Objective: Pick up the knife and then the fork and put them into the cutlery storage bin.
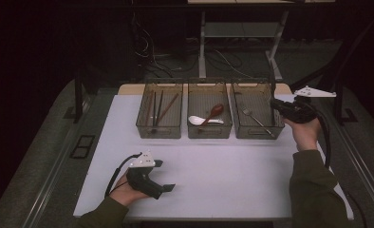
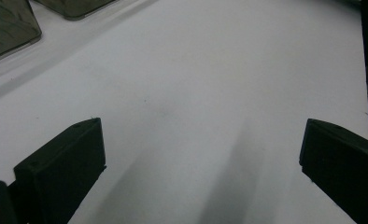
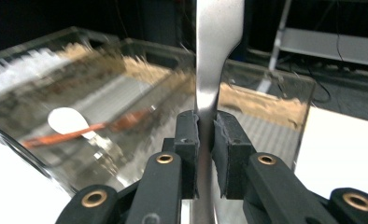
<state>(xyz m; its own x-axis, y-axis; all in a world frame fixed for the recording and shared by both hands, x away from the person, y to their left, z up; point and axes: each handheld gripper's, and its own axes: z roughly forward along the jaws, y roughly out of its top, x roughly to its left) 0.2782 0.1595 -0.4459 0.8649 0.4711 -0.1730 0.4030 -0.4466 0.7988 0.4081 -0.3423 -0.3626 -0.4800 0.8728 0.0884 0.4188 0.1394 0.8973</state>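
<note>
**Right now: a metal utensil pinched over the right-hand bin**

Firmly, my right gripper (image 3: 205, 133) has its two black jaws closed on a silver metal utensil (image 3: 217, 51); the pads press its narrow handle from both sides, and the handle runs straight up past my jaws and widens near the top. Which kind of utensil it is I cannot tell, since its working end is out of sight. In the high view my right gripper (image 1: 276, 105) hangs at the right edge of the right bin (image 1: 254, 85), on the far right of the white table (image 1: 223, 175).

My left gripper (image 1: 168, 176) rests on the near left of the table, its jaws spread wide with nothing between them; in its own view bare tabletop lies between the two pads.

Three clear bins stand in a row along the far side. The left bin (image 1: 160, 84) holds dark chopsticks (image 1: 157, 107). The middle bin (image 1: 209, 85) holds a white spoon (image 1: 197, 120) and a red-brown spoon (image 1: 213, 113) lying across each other. The right bin holds a metal fork (image 1: 254, 118).
</note>
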